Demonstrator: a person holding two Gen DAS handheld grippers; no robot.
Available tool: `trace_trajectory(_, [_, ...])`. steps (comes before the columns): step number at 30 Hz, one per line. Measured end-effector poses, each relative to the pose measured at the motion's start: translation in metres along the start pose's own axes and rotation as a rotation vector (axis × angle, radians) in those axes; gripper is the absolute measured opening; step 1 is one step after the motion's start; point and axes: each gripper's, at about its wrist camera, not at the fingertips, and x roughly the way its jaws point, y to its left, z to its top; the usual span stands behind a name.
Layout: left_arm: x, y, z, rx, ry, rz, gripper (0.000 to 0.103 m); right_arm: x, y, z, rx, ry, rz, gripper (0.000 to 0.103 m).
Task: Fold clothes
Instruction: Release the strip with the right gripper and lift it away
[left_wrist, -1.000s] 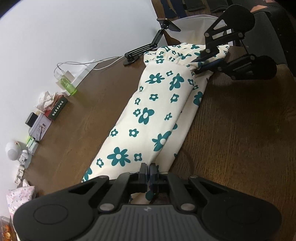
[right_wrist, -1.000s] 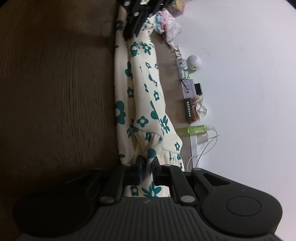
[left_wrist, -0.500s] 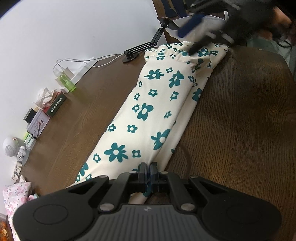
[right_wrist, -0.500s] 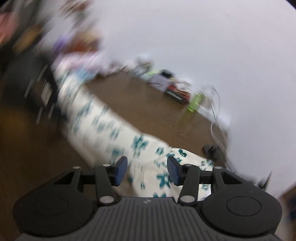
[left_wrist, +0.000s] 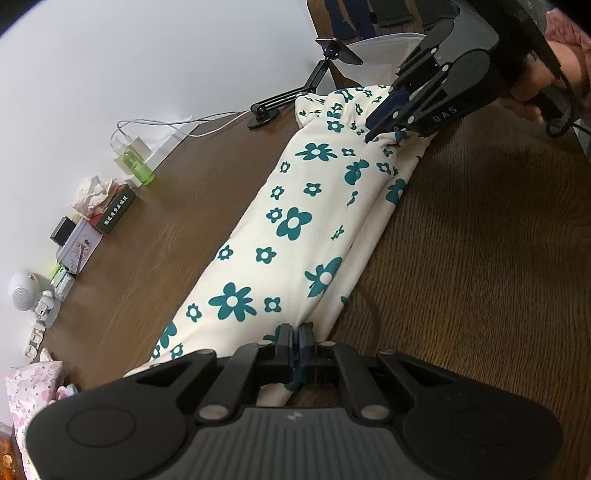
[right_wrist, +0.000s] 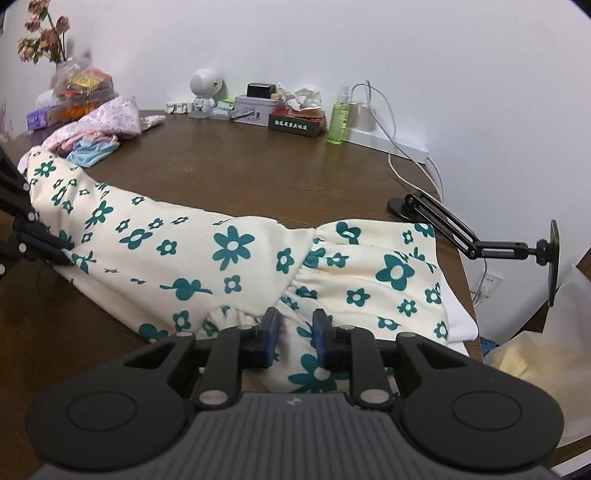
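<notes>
Floral garment (left_wrist: 295, 229) lying as a long, narrow, already doubled strip across the brown desk (left_wrist: 480, 277), cream cloth with teal flowers. One end sits at the left hand-held gripper (left_wrist: 295, 334); the gathered, elastic-looking end (right_wrist: 306, 266) lies under the right hand-held gripper (right_wrist: 294, 325).

Left hand-held gripper: jaws closed together on the near end of the strip, with cloth bunched between them. Right hand-held gripper: jaws set moderately apart, hovering over the gathered band; the right wrist view shows cloth beneath the gap but nothing pinched. Seen from the left wrist view, its blue-padded tips (left_wrist: 384, 110) point down at the puckered band.

Handling, as a judgement. The cloth looks soft, light and limp: it sags into folds, holds no shape of its own, and will likely droop from any single grip point. It appears matte rather than slick, so a pinch should hold. It is not fragile, though the stacked layers may slide over one another when lifted. The best hold is probably the thicker gathered band or a folded edge, taking all layers at once, with both ends raised together so the strip stays flat.

Background: a green bottle (right_wrist: 340, 118), a dark box (right_wrist: 297, 123) and a black folding stand (right_wrist: 461, 232) stand well apart from the garment's middle.
</notes>
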Motion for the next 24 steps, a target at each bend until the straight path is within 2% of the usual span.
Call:
trace_trajectory(2, [0.000, 0.000, 0.000, -0.001, 0.000, 0.002, 0.001, -0.005, -0.012, 0.010, 0.060, 0.002, 0.048, 0.023])
trace_trajectory(4, [0.000, 0.000, 0.000, -0.001, 0.001, 0.003, 0.001, -0.014, -0.035, 0.023, 0.170, -0.041, 0.076, 0.030])
trace_trajectory(6, [0.001, -0.001, 0.001, 0.002, 0.003, 0.007, 0.001, -0.018, -0.063, 0.038, 0.277, -0.080, 0.053, 0.047])
trace_trajectory(8, [0.001, -0.002, 0.001, 0.006, 0.005, 0.009, 0.000, -0.007, -0.092, 0.050, 0.340, -0.039, 0.012, 0.051])
trace_trajectory(10, [0.001, -0.003, 0.002, 0.004, 0.005, 0.010, 0.000, 0.014, -0.119, 0.055, 0.405, 0.025, 0.007, 0.051])
trace_trajectory(13, [0.002, -0.003, 0.002, 0.000, 0.008, 0.010, 0.000, 0.049, -0.144, 0.055, 0.514, 0.121, 0.052, 0.051])
trace_trajectory(16, [0.001, -0.002, 0.002, -0.003, 0.009, 0.009, 0.000, 0.074, -0.149, 0.053, 0.569, 0.164, 0.093, 0.051])
trace_trajectory(17, [0.001, -0.002, 0.002, -0.006, 0.009, 0.008, 0.000, 0.075, -0.148, 0.054, 0.570, 0.160, 0.095, 0.046])
trace_trajectory(18, [0.002, -0.001, 0.002, -0.008, 0.009, 0.008, 0.000, 0.076, -0.146, 0.054, 0.579, 0.160, 0.105, 0.013])
trace_trajectory(19, [0.002, -0.001, 0.002, -0.010, 0.009, 0.008, 0.000, 0.075, -0.145, 0.053, 0.592, 0.157, 0.123, 0.002])
trace_trajectory(24, [0.001, -0.001, 0.001, -0.013, 0.005, 0.009, 0.000, 0.026, -0.143, 0.049, 0.603, 0.063, 0.165, 0.002])
